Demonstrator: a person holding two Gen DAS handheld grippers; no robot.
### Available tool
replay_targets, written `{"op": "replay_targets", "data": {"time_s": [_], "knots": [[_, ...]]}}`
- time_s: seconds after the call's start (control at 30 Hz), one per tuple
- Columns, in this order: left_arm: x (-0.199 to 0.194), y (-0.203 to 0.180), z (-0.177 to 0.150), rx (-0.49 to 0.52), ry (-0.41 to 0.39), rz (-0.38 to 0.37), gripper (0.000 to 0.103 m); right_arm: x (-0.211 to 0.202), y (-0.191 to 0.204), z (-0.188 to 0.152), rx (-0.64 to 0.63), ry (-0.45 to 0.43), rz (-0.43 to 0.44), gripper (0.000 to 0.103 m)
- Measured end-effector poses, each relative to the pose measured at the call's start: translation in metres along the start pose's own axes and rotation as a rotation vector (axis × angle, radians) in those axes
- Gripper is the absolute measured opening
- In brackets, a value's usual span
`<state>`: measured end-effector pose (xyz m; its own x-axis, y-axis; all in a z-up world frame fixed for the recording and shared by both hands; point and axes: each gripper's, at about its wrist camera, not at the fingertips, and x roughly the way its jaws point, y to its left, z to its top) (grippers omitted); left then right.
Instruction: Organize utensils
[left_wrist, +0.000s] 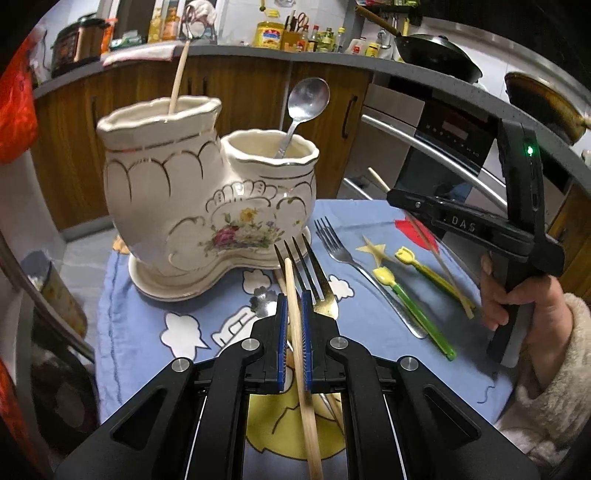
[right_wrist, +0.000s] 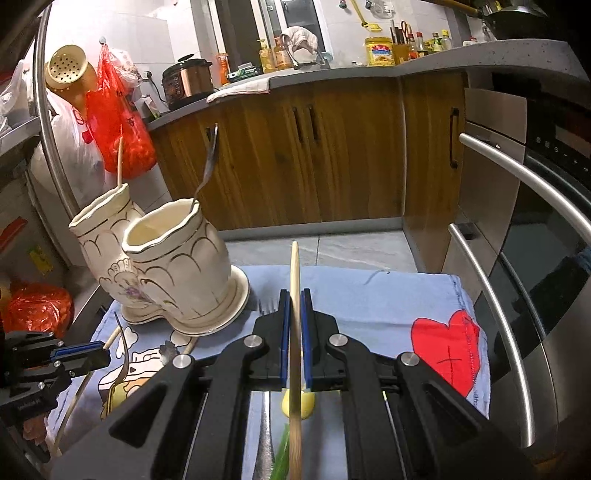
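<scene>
Cream ceramic, trimmed in gold: a two-cup holder (left_wrist: 207, 206) stands near the far left corner of a small table under a blue cartoon cloth (left_wrist: 373, 229). Its taller left cup holds one chopstick (left_wrist: 180, 72); its lower right cup holds a spoon (left_wrist: 302, 110), bowl up.

The left gripper (left_wrist: 294, 306) has its blue pads pinched tight on a wooden chopstick (left_wrist: 295, 295). The stick runs along the fingers, tip pointing away toward the holder's base. The holder lies just ahead and to the left, its rims above the tip, so the stick probably has to rise and tip upright before it can drop in. This hand looks the nearer of the two to the cups.

A gold fork (left_wrist: 314, 280) lies on the cloth under this gripper. Toward the right edge lie a steel fork (left_wrist: 354, 266) and two green and yellow picks (left_wrist: 413, 306).

The right gripper (right_wrist: 294, 317) is likewise clamped narrow on a second chopstick (right_wrist: 294, 280), pointing forward. From here the holder sits ahead to the left, farther off.

Both sticks' rear ends run out of frame below. The insides of the cups are mostly hidden. What lies beneath the grippers is only partly visible.
</scene>
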<state>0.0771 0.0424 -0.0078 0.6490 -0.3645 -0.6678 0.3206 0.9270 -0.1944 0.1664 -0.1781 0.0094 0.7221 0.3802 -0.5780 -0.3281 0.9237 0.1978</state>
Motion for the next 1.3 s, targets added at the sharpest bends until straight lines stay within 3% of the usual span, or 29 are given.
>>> {"op": "replay_targets", "data": {"time_s": [0.07, 0.17, 0.37, 0.43, 0.53, 0.6, 0.93, 1.03, 1.13, 1.3], "knots": [[0.004, 0.002, -0.002, -0.021, 0.03, -0.015, 0.008, 0.001, 0.002, 0.0, -0.002, 0.001, 0.002, 0.006], [0.019, -0.001, -0.01, 0.015, 0.099, 0.05, 0.008, 0.002, 0.003, 0.0, -0.006, 0.005, 0.006, 0.006], [0.035, -0.009, -0.022, 0.038, 0.2, 0.032, 0.008, 0.002, 0.004, -0.001, -0.015, 0.004, 0.014, 0.006], [0.034, -0.014, -0.024, 0.069, 0.189, 0.047, 0.007, 0.002, 0.006, -0.002, -0.018, 0.01, 0.023, 0.006], [0.029, -0.027, -0.022, 0.167, 0.128, 0.128, 0.006, 0.001, 0.009, -0.003, -0.026, 0.013, 0.033, 0.006], [0.028, -0.028, -0.02, 0.173, 0.116, 0.131, 0.006, 0.0, 0.013, -0.005, -0.03, 0.01, 0.041, 0.006], [0.036, -0.01, -0.015, 0.033, 0.159, 0.045, 0.006, 0.017, 0.026, -0.024, -0.025, 0.124, 0.075, 0.006], [0.027, -0.003, -0.012, -0.044, 0.131, -0.025, 0.006, 0.018, 0.026, -0.027, 0.002, 0.145, 0.133, 0.006], [0.022, -0.005, -0.01, -0.021, 0.088, 0.023, 0.006, 0.016, 0.034, -0.031, -0.013, 0.164, 0.193, 0.006], [0.028, -0.004, -0.011, -0.019, 0.104, 0.048, 0.006, 0.005, 0.053, -0.037, -0.035, 0.189, 0.329, 0.006]]}}
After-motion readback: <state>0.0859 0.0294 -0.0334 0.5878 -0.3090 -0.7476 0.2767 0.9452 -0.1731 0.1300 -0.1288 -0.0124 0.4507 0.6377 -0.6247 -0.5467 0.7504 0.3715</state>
